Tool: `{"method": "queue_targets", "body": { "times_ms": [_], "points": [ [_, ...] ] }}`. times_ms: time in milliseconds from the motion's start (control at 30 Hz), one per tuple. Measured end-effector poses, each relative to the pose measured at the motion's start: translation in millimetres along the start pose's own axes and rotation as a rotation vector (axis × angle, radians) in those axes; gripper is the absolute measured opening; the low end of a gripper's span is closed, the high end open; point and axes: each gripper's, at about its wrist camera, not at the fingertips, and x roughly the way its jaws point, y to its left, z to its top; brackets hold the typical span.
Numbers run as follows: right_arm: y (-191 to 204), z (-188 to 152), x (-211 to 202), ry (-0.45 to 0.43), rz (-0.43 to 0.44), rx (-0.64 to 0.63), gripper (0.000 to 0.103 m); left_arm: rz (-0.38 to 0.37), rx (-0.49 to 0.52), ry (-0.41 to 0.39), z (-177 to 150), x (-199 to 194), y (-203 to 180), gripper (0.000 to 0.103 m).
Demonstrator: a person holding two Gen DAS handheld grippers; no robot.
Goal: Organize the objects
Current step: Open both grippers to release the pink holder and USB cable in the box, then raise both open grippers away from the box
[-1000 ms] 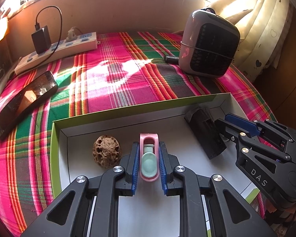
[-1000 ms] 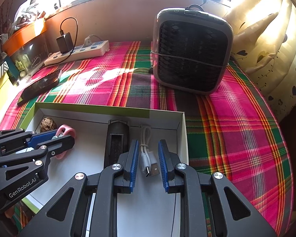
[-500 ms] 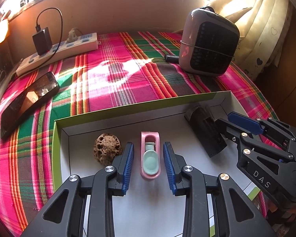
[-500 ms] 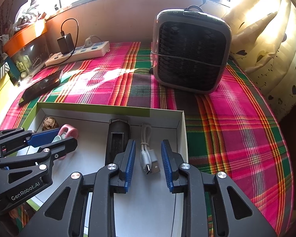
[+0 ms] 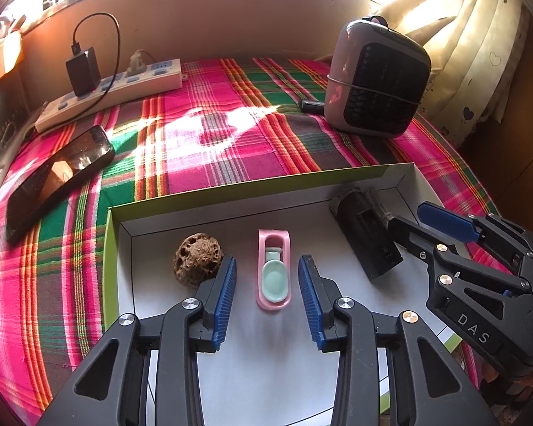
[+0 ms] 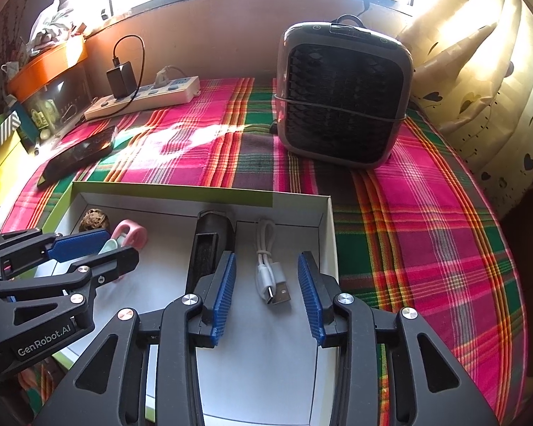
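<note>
1. Box with a green rim and white floor lies on our plaid cloth, and the things we are sorting lie inside it.
2. From the left wrist view we see four items in the box: a brown walnut at the left, a pink clip with a pale green insert beside it, a black block further right, and a white cable near the right wall, clearest in the right wrist view.
3. Our left gripper has its jaws opening; the pink clip lies between the blue pads, with a clear gap on each side, so nothing is gripped.
4. One left finger stands just beside the walnut; we cannot tell whether they touch.
5. Our right gripper also has its jaws opening, and the coiled white cable, with its plugs toward us, lies loose between them on the box floor.
6. The black block lies just to the left of the right gripper's left finger.
7. Outside the box, on the cloth, we see a small heater at the back, a power strip with a black charger plugged in, and a dark phone lying flat at the left.
</note>
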Motion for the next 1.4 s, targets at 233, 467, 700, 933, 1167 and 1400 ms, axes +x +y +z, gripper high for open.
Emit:
{"method": "queue_targets", "body": {
  "times_ms": [233,467,700,933,1167,1400],
  "points": [
    [1.3,-4.1,-13.1,-0.023,0.003,0.001,0.042,0.018,0.007,-0.037,-5.1,-16.1,-0.8,0.035],
    [2.3,-14.2,-28.0,-0.04,0.023,-0.004,0.042,0.03,0.0,-0.064,-17.6,-31.7,0.2,0.035],
    [3.9,-24.9,-45.3,-0.07,0.041,-0.017,0.042,0.021,-0.004,-0.092,-29.5,-49.6,-0.1,0.035],
    [7.5,-34.8,-61.1,-0.093,0.059,-0.026,0.046,0.022,-0.011,-0.116,-43.5,-65.1,-0.8,0.035],
    [9.8,-47.9,-71.9,-0.102,0.07,-0.029,0.049,0.015,-0.04,-0.12,-60.9,-76.5,5.4,0.035],
    [10.1,-61.9,-77.3,-0.098,0.083,-0.017,0.052,-0.009,-0.054,-0.138,-74.8,-87.1,10.6,0.035]
  ]
}}
